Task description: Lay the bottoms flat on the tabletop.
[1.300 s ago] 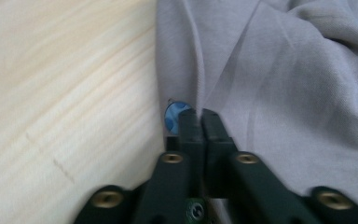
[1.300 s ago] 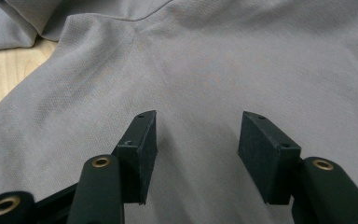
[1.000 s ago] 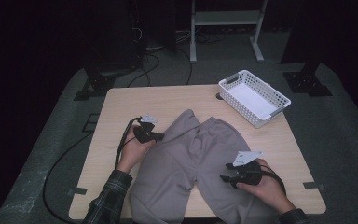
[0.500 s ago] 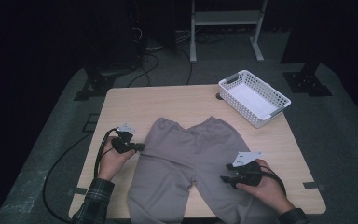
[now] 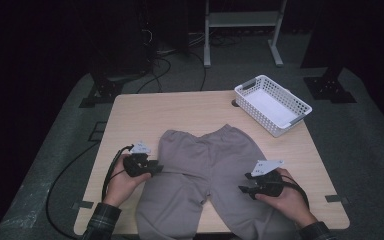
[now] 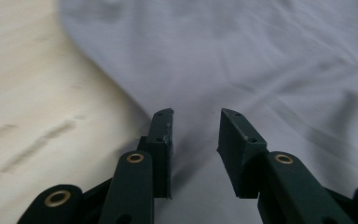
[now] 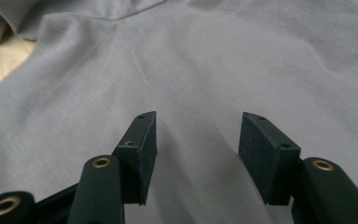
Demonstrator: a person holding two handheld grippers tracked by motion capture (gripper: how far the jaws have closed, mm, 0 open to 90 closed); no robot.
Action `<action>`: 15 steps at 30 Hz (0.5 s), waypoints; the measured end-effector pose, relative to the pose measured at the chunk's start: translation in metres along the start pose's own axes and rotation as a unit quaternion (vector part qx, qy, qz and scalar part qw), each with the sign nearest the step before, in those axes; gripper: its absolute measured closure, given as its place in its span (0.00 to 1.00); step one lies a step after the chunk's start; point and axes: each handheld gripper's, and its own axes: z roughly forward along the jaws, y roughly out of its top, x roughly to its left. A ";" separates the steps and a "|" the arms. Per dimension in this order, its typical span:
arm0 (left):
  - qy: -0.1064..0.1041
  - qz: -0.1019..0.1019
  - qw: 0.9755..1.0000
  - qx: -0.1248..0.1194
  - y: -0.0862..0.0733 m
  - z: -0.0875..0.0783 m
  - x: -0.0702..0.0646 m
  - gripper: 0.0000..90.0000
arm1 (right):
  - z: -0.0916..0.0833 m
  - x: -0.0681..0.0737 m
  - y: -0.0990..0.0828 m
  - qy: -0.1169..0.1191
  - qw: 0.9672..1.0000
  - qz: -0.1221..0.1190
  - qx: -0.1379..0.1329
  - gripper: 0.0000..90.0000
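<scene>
left gripper [image 5: 156,168] jaws just opened, letting go the trousers [image 5: 205,170].

At the far right corner of your counter [image 5: 180,112] sits a white basket [image 5: 272,104] (it has holes in its sides). Behind the counter stands a grey metal stand [image 5: 242,20].
</scene>
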 end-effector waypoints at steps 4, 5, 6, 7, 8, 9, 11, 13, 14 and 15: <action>-0.028 0.019 0.999 0.011 -0.007 0.001 -0.021 0.72 | 0.000 -0.003 -0.002 -0.005 1.000 0.001 0.004 0.51; -0.036 0.025 0.999 0.018 -0.009 0.003 -0.025 0.72 | 0.000 -0.004 -0.002 -0.007 1.000 -0.001 0.006 0.51; -0.041 0.031 0.998 0.027 -0.011 0.005 -0.029 0.72 | 0.001 -0.004 -0.002 -0.007 1.000 0.000 0.009 0.51; -0.045 0.037 0.998 0.034 -0.013 0.007 -0.033 0.72 | 0.001 -0.004 -0.003 -0.008 1.000 -0.001 0.012 0.51; -0.047 0.041 0.997 0.043 -0.015 0.009 -0.036 0.72 | 0.001 -0.004 -0.003 -0.006 1.000 -0.001 0.010 0.51; -0.049 0.046 0.996 0.052 -0.017 0.011 -0.039 0.72 | 0.002 -0.004 -0.003 -0.004 1.000 -0.001 0.010 0.51; -0.050 0.061 0.995 0.062 -0.020 0.012 -0.044 0.72 | 0.001 -0.002 -0.004 0.000 1.000 0.002 0.011 0.52; -0.054 0.063 0.994 0.067 -0.023 0.010 -0.048 0.73 | 0.000 0.000 -0.006 0.010 1.000 0.009 0.009 0.52; -0.053 0.065 0.994 0.066 -0.024 0.009 -0.051 0.73 | -0.001 0.001 -0.007 0.014 1.000 0.011 0.009 0.51; -0.055 0.068 0.994 0.066 -0.026 0.008 -0.053 0.73 | -0.002 0.003 -0.009 0.014 1.000 0.010 0.008 0.52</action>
